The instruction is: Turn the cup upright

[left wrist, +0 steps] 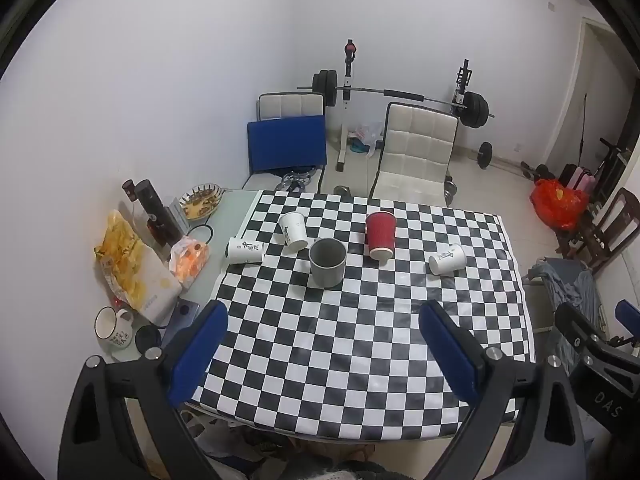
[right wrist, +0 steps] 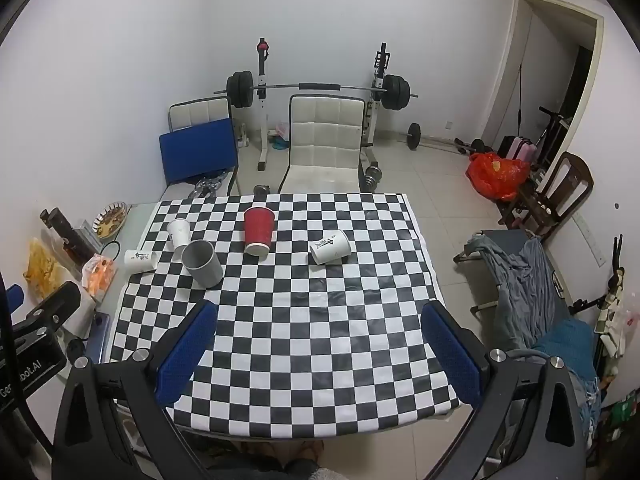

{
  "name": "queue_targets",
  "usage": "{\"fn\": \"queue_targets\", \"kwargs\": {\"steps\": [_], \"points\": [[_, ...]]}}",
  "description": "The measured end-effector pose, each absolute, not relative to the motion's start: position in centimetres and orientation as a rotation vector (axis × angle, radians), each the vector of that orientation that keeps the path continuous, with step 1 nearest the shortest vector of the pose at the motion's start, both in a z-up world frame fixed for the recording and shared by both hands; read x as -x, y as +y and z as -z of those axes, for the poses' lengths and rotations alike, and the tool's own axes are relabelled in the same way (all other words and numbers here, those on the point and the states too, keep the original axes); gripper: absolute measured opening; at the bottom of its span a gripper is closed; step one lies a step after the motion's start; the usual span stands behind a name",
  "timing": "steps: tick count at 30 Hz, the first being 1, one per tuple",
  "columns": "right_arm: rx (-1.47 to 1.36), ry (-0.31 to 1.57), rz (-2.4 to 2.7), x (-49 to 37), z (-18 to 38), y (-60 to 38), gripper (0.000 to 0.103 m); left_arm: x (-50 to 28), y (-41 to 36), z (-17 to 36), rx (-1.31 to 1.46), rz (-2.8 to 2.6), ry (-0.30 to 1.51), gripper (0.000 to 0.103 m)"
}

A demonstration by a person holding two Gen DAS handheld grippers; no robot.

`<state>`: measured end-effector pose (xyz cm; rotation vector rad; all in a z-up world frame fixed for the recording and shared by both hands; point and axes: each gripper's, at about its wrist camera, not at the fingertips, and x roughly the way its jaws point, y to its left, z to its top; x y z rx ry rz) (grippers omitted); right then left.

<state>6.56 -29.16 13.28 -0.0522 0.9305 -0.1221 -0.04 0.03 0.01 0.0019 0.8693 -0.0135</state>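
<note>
both claws, left claw (left wrist: 324,354) and right claw (right wrist: 318,354), gape wide, empty; tipped white cup (right wrist: 330,247) lies well ahead of right claw.

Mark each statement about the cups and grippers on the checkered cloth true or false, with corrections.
1. The grey cylindrical cup stands upright with its mouth open upward. True.
2. The red ribbed paper cup lies on its side. False: it stands on the checkered tablecloth.
3. The white printed paper cup on the right lies on its side. True.
4. The left gripper is shut on a cup. False: it is open and holds nothing.
5. The right gripper is open, short of all cups. True.
</note>
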Motion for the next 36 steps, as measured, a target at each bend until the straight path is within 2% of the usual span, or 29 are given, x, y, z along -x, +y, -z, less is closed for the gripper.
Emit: {"fn": "queue_targets", "kwargs": {"steps": [36], "points": [[0.034,0.909,0.121,-6.8,-14.3,-29.2,0.103,-0.3,-0.3,-0.7,-0.014,0.009,0.856,0.098]]}}
